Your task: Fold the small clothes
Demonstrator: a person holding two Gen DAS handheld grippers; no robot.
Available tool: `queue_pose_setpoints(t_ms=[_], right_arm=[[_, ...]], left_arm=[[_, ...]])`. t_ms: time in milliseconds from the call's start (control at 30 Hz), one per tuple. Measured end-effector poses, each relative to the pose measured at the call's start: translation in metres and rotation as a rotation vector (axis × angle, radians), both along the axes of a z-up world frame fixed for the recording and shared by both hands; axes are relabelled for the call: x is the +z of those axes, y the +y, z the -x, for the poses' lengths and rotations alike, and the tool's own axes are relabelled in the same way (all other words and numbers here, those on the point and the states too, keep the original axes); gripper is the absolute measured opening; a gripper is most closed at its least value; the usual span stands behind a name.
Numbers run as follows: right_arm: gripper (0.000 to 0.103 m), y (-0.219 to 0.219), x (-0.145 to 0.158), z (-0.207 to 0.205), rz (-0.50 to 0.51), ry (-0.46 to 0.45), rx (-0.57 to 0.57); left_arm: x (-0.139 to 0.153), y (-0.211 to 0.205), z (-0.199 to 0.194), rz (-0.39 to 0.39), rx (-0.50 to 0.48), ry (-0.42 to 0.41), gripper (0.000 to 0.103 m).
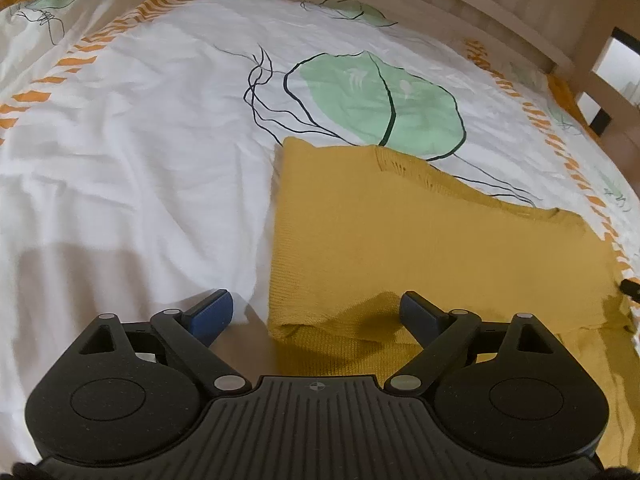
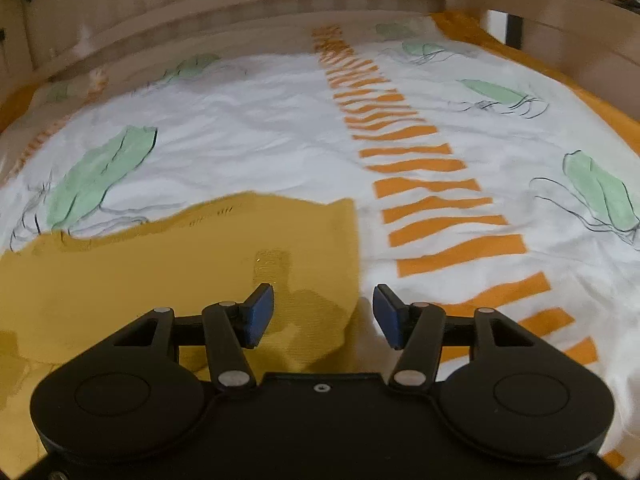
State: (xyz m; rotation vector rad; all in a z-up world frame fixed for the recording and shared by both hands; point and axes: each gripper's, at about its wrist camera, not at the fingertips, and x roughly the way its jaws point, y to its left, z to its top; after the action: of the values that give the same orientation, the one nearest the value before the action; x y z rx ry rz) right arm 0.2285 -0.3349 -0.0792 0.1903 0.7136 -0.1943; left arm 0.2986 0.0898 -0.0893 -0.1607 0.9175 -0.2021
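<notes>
A mustard-yellow knit garment (image 1: pixel 420 232) lies folded on the bed, its upper layer lying over a lower layer near me. My left gripper (image 1: pixel 316 312) is open and empty, just above the garment's near left corner. In the right wrist view the same garment (image 2: pixel 160 268) fills the lower left. My right gripper (image 2: pixel 324 316) is open and empty, its fingers straddling the garment's near right edge.
The bed is covered by a white sheet (image 1: pixel 140 152) with green leaf prints and orange striped bands (image 2: pixel 432 184). A wooden bed frame (image 2: pixel 248 4) runs along the far side, and a wooden rail (image 1: pixel 600 60) stands at the right.
</notes>
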Motion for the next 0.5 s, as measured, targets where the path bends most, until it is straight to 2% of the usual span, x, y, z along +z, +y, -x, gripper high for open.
queue_pose_setpoints(t_ms=[67,167,300,400,500], right_arm=[[0.062,-0.004,0.004,0.006,-0.047,-0.058,0.044],[0.062,-0.008,0.003,0.005,-0.144,-0.087,0.132],[0.062,-0.004,-0.007,-0.002,-0.232,-0.05,0.2],[0.063,0.0,-0.007,-0.005,-0.342,-0.034,0.242],[0.063,-0.002,0.01,-0.001,-0.428,-0.116,0.27]], left_arm=[[0.0,0.0,0.0,0.0,0.0,0.0,0.092],[0.0,0.0,0.0,-0.001,-0.001,0.0,0.093],[-0.001,-0.002,0.0,-0.005,-0.007,-0.002,0.096],[-0.001,-0.002,-0.001,-0.003,-0.007,0.0,0.096],[-0.001,-0.002,-0.001,-0.004,-0.008,-0.001,0.096]])
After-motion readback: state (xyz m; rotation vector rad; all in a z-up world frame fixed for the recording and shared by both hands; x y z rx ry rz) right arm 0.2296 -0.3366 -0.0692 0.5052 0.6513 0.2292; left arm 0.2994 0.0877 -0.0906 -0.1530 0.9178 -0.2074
